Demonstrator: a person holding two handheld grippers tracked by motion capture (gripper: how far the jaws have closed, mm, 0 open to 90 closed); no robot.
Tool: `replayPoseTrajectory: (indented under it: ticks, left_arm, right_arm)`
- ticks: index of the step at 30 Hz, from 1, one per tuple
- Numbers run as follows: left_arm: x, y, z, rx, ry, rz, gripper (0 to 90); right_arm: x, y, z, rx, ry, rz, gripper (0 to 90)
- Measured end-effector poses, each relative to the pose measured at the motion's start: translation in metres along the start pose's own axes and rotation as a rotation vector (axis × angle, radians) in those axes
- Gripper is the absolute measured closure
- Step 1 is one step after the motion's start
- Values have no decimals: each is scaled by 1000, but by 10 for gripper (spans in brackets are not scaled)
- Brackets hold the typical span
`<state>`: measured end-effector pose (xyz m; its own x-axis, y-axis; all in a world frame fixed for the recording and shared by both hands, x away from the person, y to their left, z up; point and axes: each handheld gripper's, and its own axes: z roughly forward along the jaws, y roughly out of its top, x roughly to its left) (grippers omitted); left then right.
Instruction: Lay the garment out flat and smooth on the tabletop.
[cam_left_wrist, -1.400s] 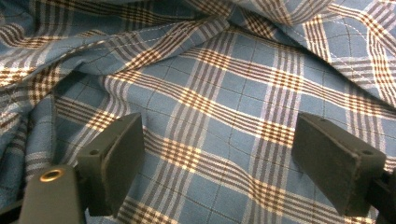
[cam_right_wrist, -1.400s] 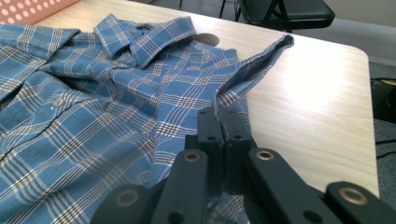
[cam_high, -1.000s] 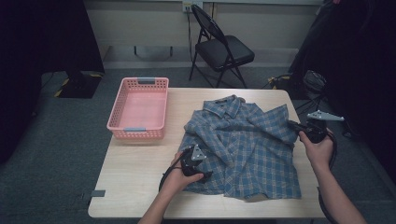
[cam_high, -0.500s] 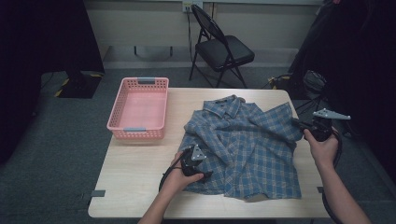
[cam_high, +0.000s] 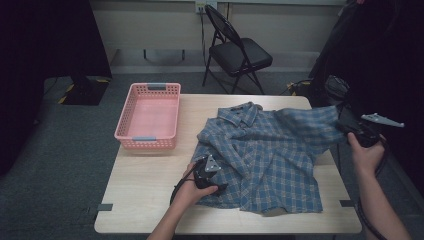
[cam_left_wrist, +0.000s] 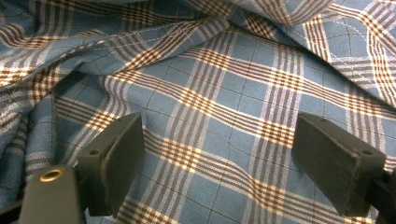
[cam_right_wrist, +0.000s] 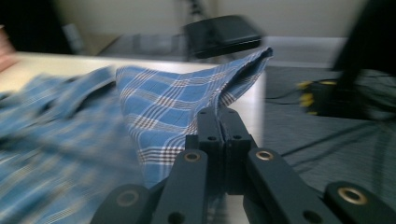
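Plaid cloth is pinched between your right gripper (cam_right_wrist: 218, 114) jaws, which are closed on a sleeve end of the blue checked shirt (cam_high: 265, 160), lifted off the worktop's (cam_high: 145, 200) right edge. Your left gripper (cam_left_wrist: 233, 163) has its jaws spread wide over the shirt's lower left part. The shirt lies spread across the worktop, just right of the pink basket (cam_high: 148, 116); a folding chair (cam_high: 235, 50) stands beyond.
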<state>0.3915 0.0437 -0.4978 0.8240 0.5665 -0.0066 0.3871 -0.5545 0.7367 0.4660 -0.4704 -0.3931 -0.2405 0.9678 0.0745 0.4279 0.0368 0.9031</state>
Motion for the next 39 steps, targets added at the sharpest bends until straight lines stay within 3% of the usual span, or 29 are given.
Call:
replayPoseTrajectory:
  ticks: [1,2,3,4,5,6,7,8,11,12,14,15,17,18,21,27,29,39]
  left_arm:
    - [0,0,0,0,0,0,167]
    - [0,0,0,0,0,0,167]
    - [0,0,0,0,0,1,167]
    - [0,0,0,0,0,0,167]
    - [0,0,0,0,0,0,167]
    - [0,0,0,0,-1,0,167]
    - [0,0,0,0,-1,1,166]
    - [0,0,0,0,-1,1,166]
    - [0,0,0,0,0,1,166]
    - [0,0,0,0,0,1,166]
    - [0,0,0,0,0,1,166]
    - [0,0,0,0,0,1,166]
    - [0,0,0,0,0,1,166]
    - [0,0,0,0,0,1,166]
    - [0,0,0,0,0,1,166]
    - [0,0,0,0,0,1,166]
    - [0,0,0,0,0,1,166]
    - [-1,0,0,1,3,-1,165]
  right_arm:
    - [-9,1,-3,-13,-37,19,877]
    - [-23,1,-6,-11,-115,41,763]
    - [-23,1,-6,-11,-115,41,763]
    - [-26,0,-8,-24,-136,51,675]
    - [-23,0,-11,-38,-138,9,579]
    - [-23,0,-11,-38,-138,9,579]
    - [-11,-2,-12,-39,-96,-32,494]
    - [-11,-2,-12,-39,-96,-32,494]
    - [16,-8,-13,-44,4,-69,392]
    - [37,-17,-11,-28,79,-82,337]
    - [58,-31,-8,3,155,-96,299]
    - [58,-31,-8,3,155,-96,299]
    - [87,-57,-1,69,248,-121,261]
    - [87,-57,-1,69,248,-121,261]
    - [109,-82,5,138,306,-128,225]
    - [136,-113,12,219,350,-200,184]
    - [142,-117,15,254,359,-234,166]
    - [151,-119,17,307,357,-318,130]
